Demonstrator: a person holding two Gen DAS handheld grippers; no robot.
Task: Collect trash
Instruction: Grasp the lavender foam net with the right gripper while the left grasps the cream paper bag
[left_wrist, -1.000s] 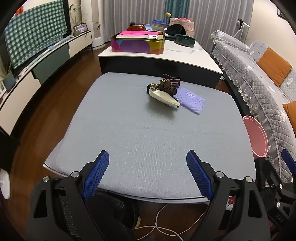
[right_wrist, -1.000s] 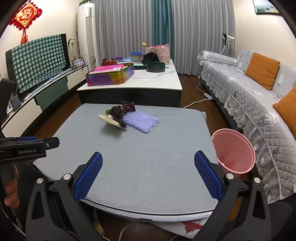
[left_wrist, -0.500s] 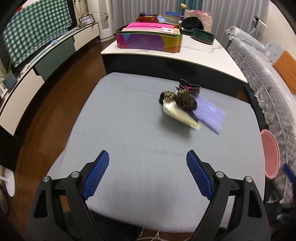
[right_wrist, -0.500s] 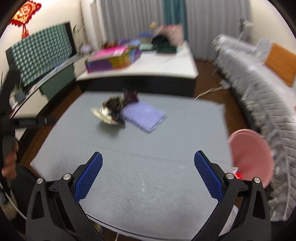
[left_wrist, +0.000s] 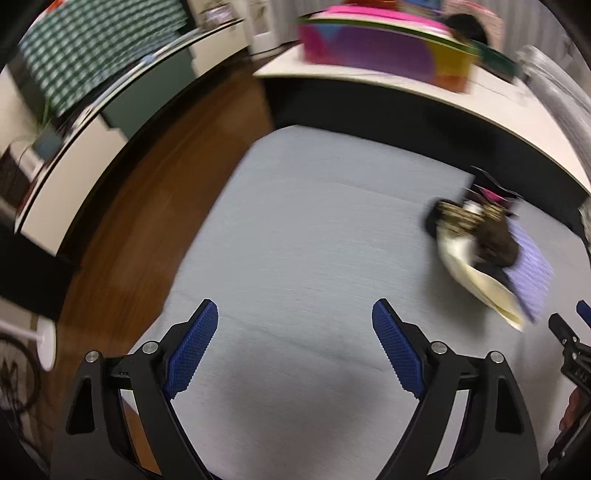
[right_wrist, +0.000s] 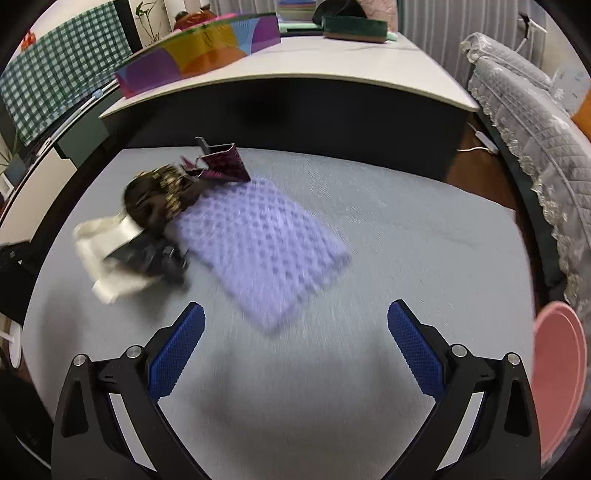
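Motion blur smears the trash pile (left_wrist: 480, 243); the pink bin (right_wrist: 557, 376) is cut off at the edge.

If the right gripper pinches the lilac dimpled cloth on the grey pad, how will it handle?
The lilac dimpled cloth lies flat and thin on the grey pad, so it probably droops when lifted. It looks light. One corner seems tucked under the dark crumpled wrapper, which may get dragged along.

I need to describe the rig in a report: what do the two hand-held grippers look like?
Both match: the left hand-held gripper and right hand-held gripper have matte black angular frames with triangular cut-outs and silver pivot screws, and each finger carries a blue, finely textured pad. No cables or sleeves show.
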